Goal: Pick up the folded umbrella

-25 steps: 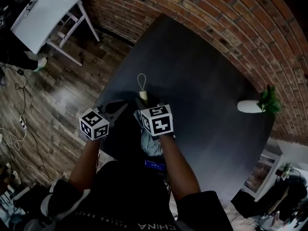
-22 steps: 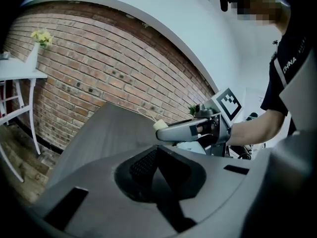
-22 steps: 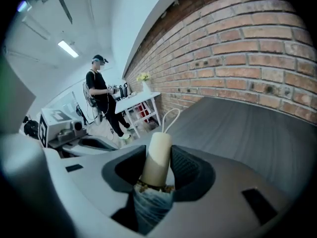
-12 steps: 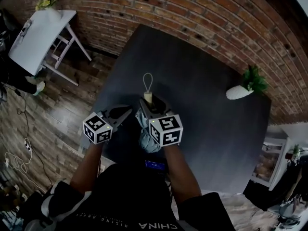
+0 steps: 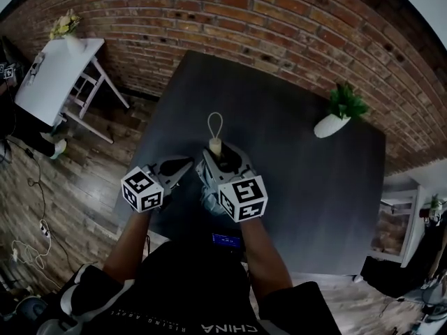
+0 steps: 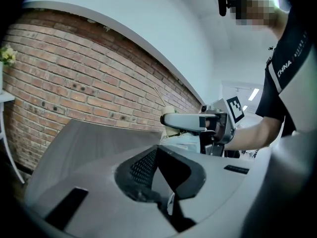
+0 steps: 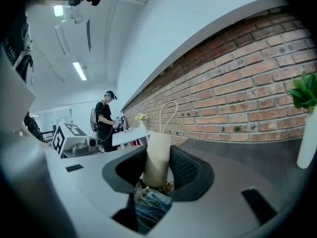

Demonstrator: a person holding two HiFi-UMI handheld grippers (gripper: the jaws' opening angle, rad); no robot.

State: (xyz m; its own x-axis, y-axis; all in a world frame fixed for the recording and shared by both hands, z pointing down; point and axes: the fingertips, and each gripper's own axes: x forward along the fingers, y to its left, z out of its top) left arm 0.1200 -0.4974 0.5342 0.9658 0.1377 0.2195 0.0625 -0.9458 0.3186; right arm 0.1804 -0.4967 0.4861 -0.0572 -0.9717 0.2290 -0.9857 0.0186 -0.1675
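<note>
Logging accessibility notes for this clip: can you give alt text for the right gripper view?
The right gripper is closing its jaws on the cream handle of the folded umbrella, its cord loop sticking up beyond them. Behind lie a dark table, a brick wall and a potted plant at the right edge.

Black short-sleeve tee w/ white chest lettering.

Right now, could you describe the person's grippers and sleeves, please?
Left gripper and right gripper are grey with dark mesh-textured jaws and a white cube bearing black square markers; the right's jaws are closing on the folded umbrella. The person wears a black short-sleeved top with white lettering.
</note>
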